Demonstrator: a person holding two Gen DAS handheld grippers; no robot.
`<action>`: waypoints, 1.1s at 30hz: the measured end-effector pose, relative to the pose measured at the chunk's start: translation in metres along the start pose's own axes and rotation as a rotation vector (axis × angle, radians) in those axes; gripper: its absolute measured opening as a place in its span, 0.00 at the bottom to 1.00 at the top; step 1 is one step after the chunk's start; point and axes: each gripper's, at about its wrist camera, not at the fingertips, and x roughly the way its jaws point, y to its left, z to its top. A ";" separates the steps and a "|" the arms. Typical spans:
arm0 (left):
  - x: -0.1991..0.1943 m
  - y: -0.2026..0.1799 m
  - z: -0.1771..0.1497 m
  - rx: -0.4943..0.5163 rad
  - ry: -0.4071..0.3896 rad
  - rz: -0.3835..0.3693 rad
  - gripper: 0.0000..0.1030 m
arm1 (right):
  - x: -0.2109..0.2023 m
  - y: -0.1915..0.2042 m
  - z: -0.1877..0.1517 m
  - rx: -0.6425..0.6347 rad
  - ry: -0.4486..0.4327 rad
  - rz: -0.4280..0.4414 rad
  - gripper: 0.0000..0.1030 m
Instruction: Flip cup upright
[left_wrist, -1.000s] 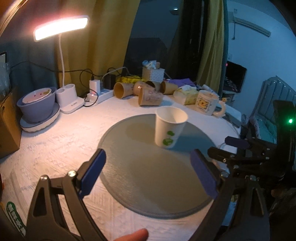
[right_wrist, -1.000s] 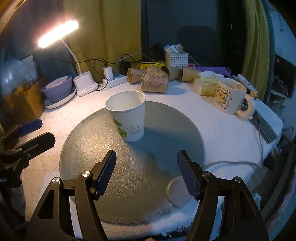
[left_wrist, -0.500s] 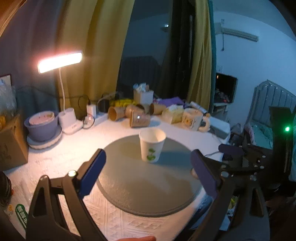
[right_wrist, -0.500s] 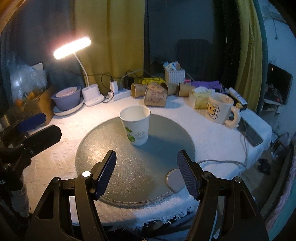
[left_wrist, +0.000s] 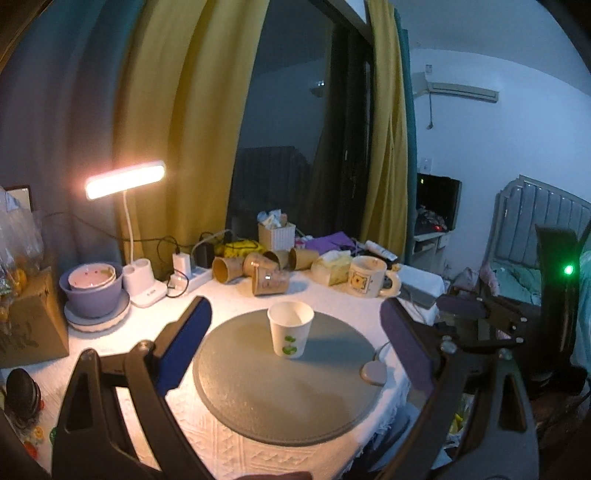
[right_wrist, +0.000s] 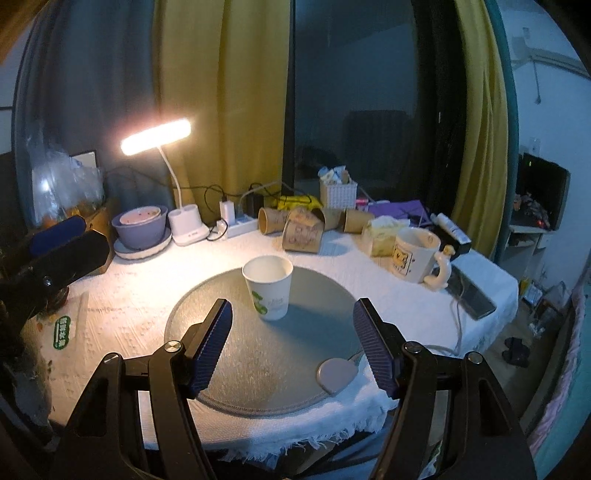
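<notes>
Cup (right_wrist: 268, 287) stands mouth-up on the round gray mat (right_wrist: 229, 369), its long axis vertical, so the flip looks already done. It sits straight ahead of the right gripper (right_wrist: 292, 345), beyond its spread fingertips and touching neither. The left gripper (left_wrist: 295, 349) also has its fingers wide apart and empty, with the cup ahead and centred; the right seems nearer.

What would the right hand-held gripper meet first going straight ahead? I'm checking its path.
Probably the white paper cup, upright on the grey round mat. It stands between the open right hand-held gripper fingers' lines, though depth is uncertain.
</notes>
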 end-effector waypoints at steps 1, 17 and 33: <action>-0.002 0.000 0.001 0.001 -0.005 0.000 0.91 | -0.003 0.000 0.001 -0.001 -0.007 -0.001 0.69; -0.030 -0.002 0.018 0.020 -0.078 0.004 0.91 | -0.049 0.006 0.022 -0.026 -0.123 -0.012 0.69; -0.031 0.008 0.015 -0.017 -0.061 -0.017 0.91 | -0.047 0.011 0.022 -0.030 -0.115 0.005 0.69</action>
